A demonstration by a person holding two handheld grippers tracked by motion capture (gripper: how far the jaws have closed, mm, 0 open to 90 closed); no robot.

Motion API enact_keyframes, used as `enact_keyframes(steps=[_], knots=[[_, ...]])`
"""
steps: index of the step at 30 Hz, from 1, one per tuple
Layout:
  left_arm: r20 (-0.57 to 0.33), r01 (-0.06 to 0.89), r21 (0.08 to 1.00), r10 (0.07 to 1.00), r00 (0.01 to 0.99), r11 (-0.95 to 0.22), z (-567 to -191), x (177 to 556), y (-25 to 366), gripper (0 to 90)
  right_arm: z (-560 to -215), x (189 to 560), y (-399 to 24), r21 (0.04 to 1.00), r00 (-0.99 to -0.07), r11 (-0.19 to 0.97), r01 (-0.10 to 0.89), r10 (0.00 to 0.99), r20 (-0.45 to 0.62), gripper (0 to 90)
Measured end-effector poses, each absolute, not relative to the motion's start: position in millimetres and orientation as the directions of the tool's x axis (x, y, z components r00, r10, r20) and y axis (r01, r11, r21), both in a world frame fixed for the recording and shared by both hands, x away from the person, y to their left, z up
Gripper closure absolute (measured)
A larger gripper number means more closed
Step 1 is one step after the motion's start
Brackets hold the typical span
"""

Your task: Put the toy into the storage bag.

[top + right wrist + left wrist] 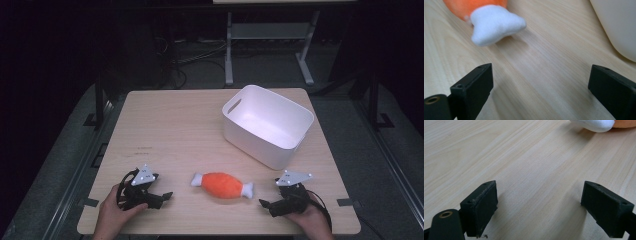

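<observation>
An orange plush toy with white ends point(222, 185) lies on the wooden table point(175, 125) near the front edge, between the two grippers. My left gripper point(162, 196) rests on the table to the toy's left, jaws open and empty; its own view catches one white end of the toy point(596, 124) at the top edge. My right gripper point(267, 204) rests to the toy's right, also open and empty. In the right gripper view the toy's other white end point(495, 23) lies just beyond the left jaw, apart from it.
A white plastic bin point(267, 125), empty, stands at the back right of the table; its wall point(619, 25) shows at the right gripper view's upper right. Table legs and cables lie on the dark floor behind.
</observation>
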State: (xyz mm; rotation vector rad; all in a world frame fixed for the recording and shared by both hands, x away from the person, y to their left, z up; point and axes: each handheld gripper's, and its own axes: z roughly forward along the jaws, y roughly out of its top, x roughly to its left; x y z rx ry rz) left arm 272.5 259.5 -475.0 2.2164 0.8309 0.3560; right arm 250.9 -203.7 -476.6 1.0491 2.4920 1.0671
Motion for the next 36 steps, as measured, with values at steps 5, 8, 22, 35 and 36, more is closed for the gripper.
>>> enact_keyframes(steps=[5, 8, 22, 35, 36], knots=[[0.003, 0.456, 0.719, 0.658, 0.753, -0.525, -475, 273, 260, 12.8, -469, 247, -206, 0.723, -0.734, 0.463, 0.513, 0.674, 0.089, 14.5], [0.003, 0.456, 0.719, 0.658, 0.753, -0.525, -475, 273, 260, 12.8, -466, 245, -205, 0.719, -0.742, 0.469, 0.512, 0.664, 0.095, 19.3], [0.003, 0.455, 0.719, 0.658, 0.753, -0.525, -475, 273, 260, 12.8, -449, 232, -185, 0.738, -0.839, 0.498, 0.455, 0.517, 0.167, 83.8], [0.003, 0.456, 0.719, 0.658, 0.753, -0.525, -475, 273, 260, 12.8, -460, 241, -164, 0.721, -0.863, 0.524, 0.453, 0.461, 0.207, 89.4], [0.003, 0.456, 0.719, 0.658, 0.753, -0.525, -475, 273, 260, 12.8, -461, 243, -163, 0.719, -0.863, 0.527, 0.452, 0.463, 0.204, 89.3]])
